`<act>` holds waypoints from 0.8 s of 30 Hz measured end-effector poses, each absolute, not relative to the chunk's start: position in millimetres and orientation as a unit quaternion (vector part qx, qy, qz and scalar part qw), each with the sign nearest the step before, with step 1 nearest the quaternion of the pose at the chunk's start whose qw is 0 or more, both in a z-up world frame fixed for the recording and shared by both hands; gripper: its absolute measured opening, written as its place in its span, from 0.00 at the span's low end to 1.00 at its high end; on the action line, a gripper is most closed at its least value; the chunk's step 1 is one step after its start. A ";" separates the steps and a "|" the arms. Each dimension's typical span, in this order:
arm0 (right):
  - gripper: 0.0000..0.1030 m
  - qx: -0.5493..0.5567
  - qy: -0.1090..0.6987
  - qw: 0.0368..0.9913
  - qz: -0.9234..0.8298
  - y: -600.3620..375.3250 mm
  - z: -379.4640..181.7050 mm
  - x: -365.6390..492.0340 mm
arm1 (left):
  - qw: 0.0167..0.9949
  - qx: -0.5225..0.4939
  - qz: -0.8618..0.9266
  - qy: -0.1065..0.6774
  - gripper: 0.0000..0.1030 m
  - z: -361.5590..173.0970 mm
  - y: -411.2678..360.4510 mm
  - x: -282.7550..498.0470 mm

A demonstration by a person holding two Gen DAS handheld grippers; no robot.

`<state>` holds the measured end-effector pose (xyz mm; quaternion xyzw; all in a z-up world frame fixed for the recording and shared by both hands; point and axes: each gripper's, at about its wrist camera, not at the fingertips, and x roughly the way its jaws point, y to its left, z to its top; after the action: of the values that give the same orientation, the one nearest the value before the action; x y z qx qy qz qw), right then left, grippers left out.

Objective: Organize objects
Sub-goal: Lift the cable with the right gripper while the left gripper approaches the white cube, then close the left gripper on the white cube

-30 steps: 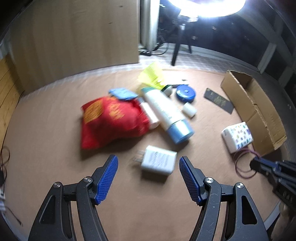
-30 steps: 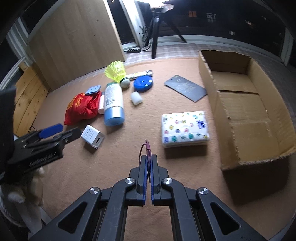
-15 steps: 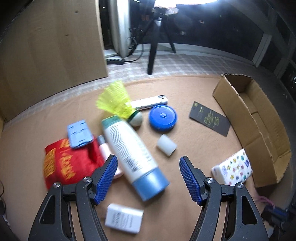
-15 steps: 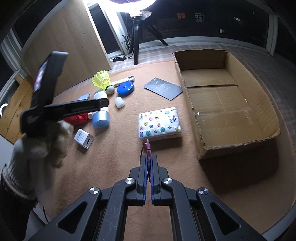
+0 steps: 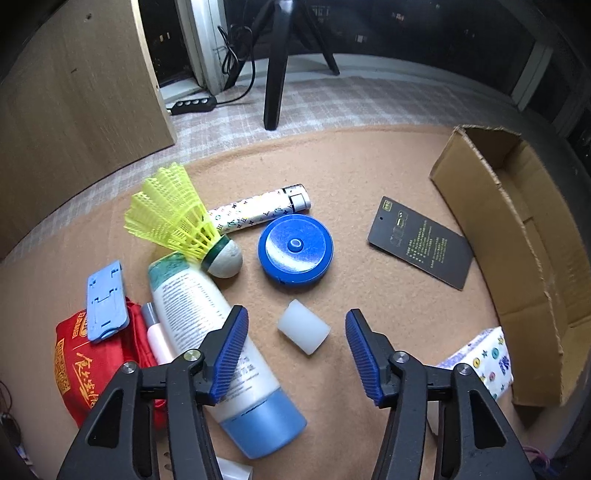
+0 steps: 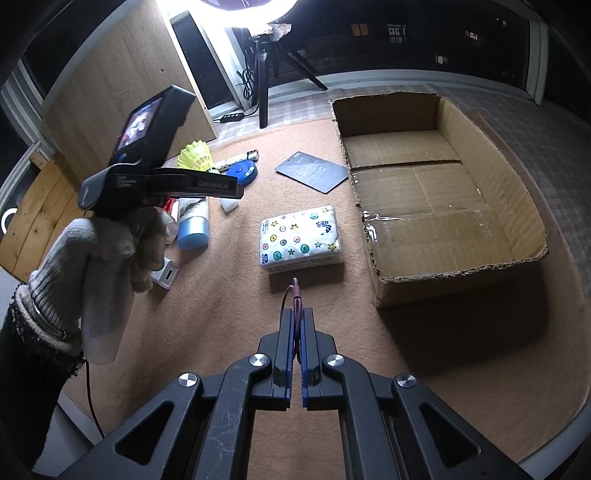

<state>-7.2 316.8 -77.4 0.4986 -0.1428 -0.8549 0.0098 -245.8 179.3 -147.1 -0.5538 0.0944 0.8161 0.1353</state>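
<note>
Bright ring light (image 6: 226, 7), wooden panel (image 5: 74, 96)

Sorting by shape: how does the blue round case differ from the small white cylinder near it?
The blue case is a flat disc lying face up with a centre button; the white cylinder is a stubby tube on its side. The case is wider and opaque blue; the cylinder is smaller and milky white. Both lie loose on the tan mat.

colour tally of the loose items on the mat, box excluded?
Blue: 2, tape measure, phone stand
White: 5, bottle, small cylinder, patterned tube, tissue pack, charger
Red: 1, pouch
Yellow: 1, shuttlecock
Black: 1, card
Pink: 1, tube
Total: 11
</note>
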 end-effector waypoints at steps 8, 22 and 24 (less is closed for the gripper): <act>0.03 0.497 -0.144 0.005 -0.856 324.4 -76.9 -1.5 | 0.141 -0.577 0.799 0.086 0.33 -162.1 184.2 -249.9; 0.03 0.483 -0.149 0.005 -0.863 326.4 -70.7 4.2 | 0.168 -0.565 0.806 0.057 0.12 -146.8 164.0 -211.4; 0.03 0.483 -0.148 0.006 -0.863 325.6 -70.1 5.1 | 0.175 -0.560 0.808 0.050 0.12 -140.7 159.4 -202.0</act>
<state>5.1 325.6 -70.1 0.4825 -0.1477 -0.8633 0.0055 -202.0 159.4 -140.7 -0.5602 0.0498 0.8081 0.1750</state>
